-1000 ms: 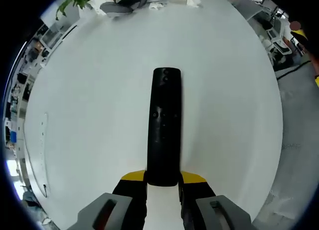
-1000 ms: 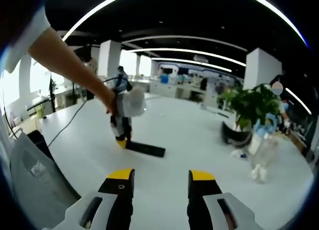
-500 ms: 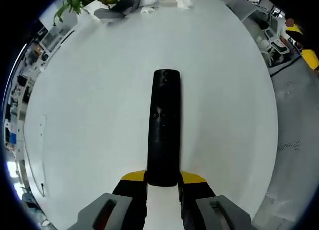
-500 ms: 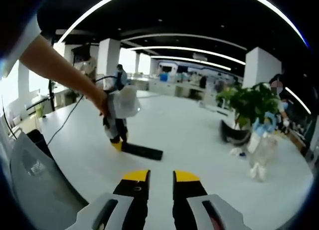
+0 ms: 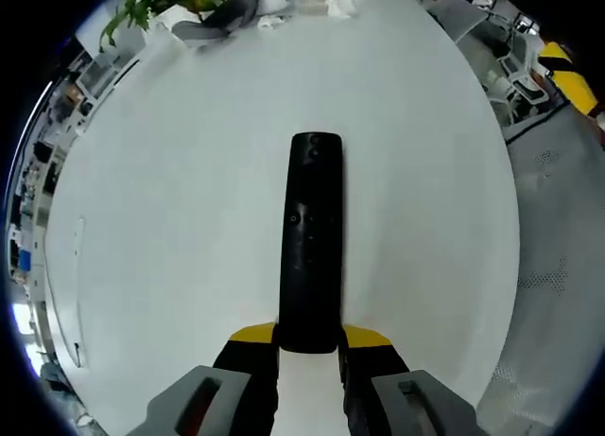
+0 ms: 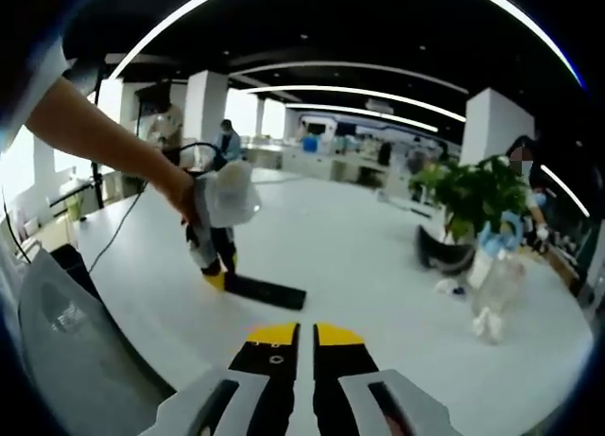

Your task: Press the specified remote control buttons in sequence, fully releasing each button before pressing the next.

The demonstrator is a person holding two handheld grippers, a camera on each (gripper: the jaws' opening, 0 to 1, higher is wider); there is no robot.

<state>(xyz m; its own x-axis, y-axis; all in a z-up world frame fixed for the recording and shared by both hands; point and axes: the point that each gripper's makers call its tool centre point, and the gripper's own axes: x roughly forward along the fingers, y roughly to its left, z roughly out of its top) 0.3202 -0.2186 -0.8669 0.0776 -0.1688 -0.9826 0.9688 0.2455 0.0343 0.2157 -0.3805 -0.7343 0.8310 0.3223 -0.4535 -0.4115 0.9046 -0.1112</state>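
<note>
A long black remote control lies flat on the white table, its near end clamped between the yellow-tipped jaws of my left gripper. Small buttons show near its far end and middle. In the right gripper view the same remote lies on the table with the left gripper holding its end, a person's arm reaching down to it. My right gripper hangs above the table's near side, jaws closed together with nothing between them, well short of the remote.
A potted green plant and a dark bowl-like object stand at the table's far side, beside a clear bottle and white scraps. A cable runs over the left edge. A grey chair back stands at the left.
My right gripper's jaws have closed from wide apart to touching. The left gripper keeps its hold on the remote; its view shifted only slightly.
</note>
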